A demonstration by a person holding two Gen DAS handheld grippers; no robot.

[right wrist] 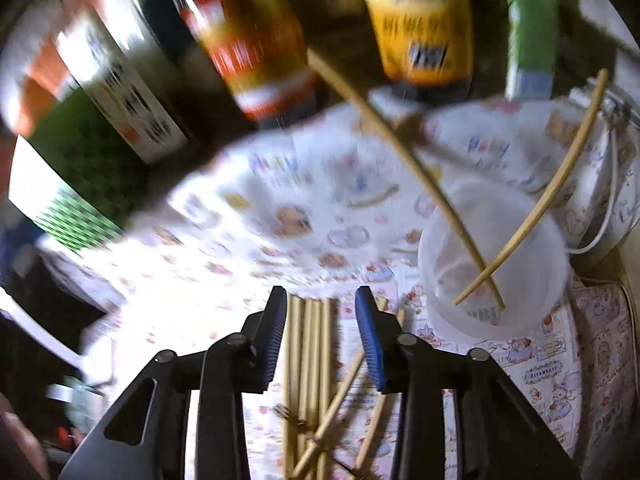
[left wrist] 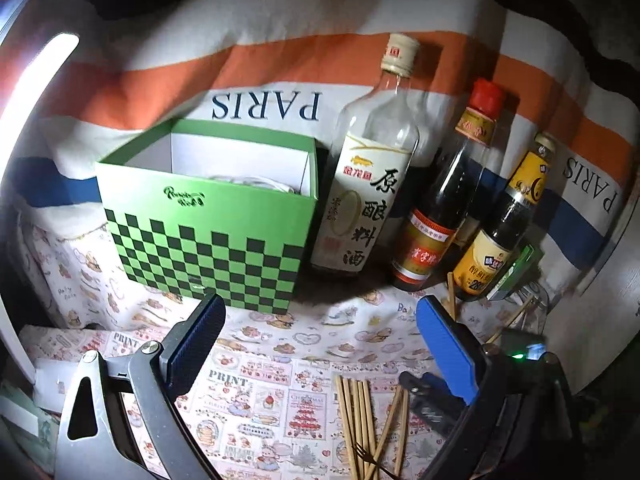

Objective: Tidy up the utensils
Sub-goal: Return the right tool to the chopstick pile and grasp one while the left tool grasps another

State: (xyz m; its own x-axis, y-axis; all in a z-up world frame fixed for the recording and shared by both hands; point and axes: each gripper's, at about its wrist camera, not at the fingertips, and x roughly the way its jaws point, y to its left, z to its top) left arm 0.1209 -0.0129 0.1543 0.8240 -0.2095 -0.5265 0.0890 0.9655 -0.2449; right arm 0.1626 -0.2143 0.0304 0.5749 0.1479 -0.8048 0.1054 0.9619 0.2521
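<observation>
Loose chopsticks (right wrist: 308,364) lie under the parted right tool (right wrist: 321,340), beside a cup (right wrist: 448,240).

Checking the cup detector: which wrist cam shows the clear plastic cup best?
Right wrist. The clear plastic cup sits close and whole, rim and inside visible, with two chopsticks standing in it. Left wrist catches only a faint sliver at the frame's right edge, behind its own finger.
</observation>
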